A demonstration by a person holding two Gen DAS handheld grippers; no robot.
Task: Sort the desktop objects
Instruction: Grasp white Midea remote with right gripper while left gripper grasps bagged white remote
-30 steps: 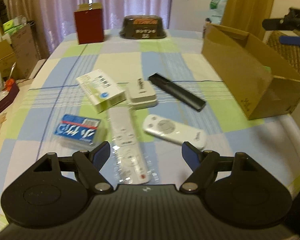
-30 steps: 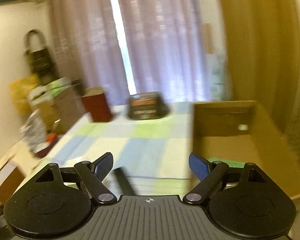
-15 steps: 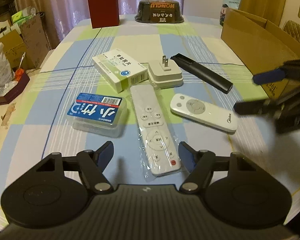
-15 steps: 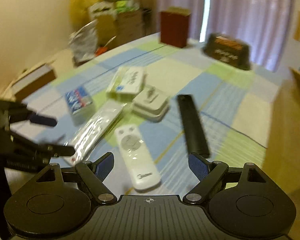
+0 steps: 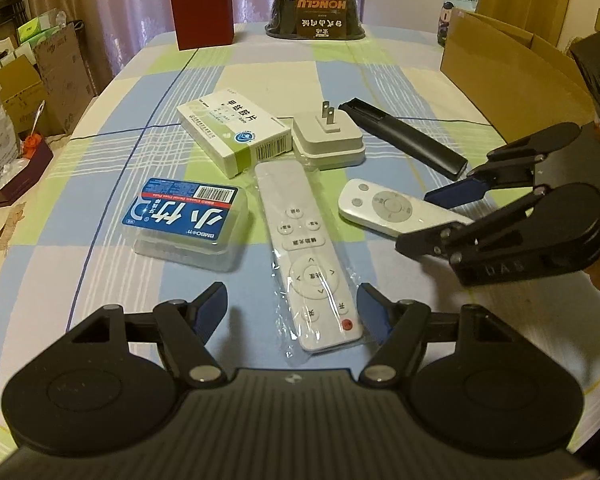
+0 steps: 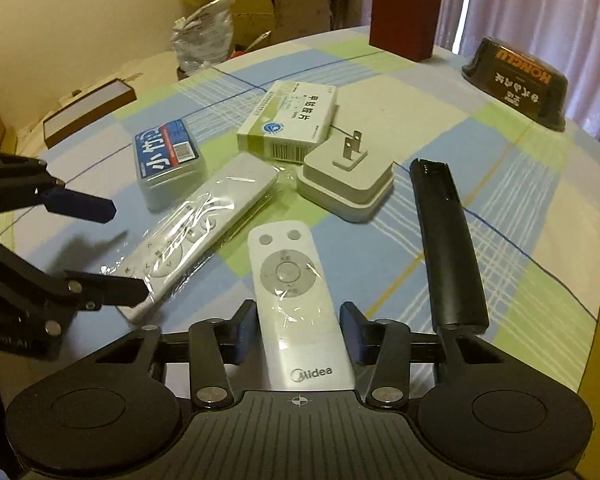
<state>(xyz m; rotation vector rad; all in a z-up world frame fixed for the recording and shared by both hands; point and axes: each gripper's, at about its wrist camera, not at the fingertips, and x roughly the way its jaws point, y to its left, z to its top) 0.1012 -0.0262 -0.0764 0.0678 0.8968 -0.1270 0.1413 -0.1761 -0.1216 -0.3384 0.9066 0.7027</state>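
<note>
**Both grippers spread over remotes on the checked table**

The right gripper (image 6: 298,332) is spread wide, its blue-padded fingers on either side of the short white Midea remote (image 6: 296,300), close to its edges but not clearly pressing them. The left gripper (image 5: 292,312) is also wide open, straddling the near end of the long white remote (image 5: 308,252), which lies in clear plastic wrap.

Just beyond these lie a blue-labelled clear plastic box (image 5: 186,222), a white-and-green medicine carton (image 5: 236,132), a white plug adapter (image 5: 328,140) with its prongs pointing up, and a black remote (image 5: 404,136).

The cardboard box (image 5: 500,76) stands at the table's right side; its inside is hidden from both views. A dark red box (image 5: 202,10) and a black container (image 5: 316,16) stand at the far end.

The checked tablecloth (image 5: 140,92) is bare between the cluster and the far end, and along its left edge.
</note>
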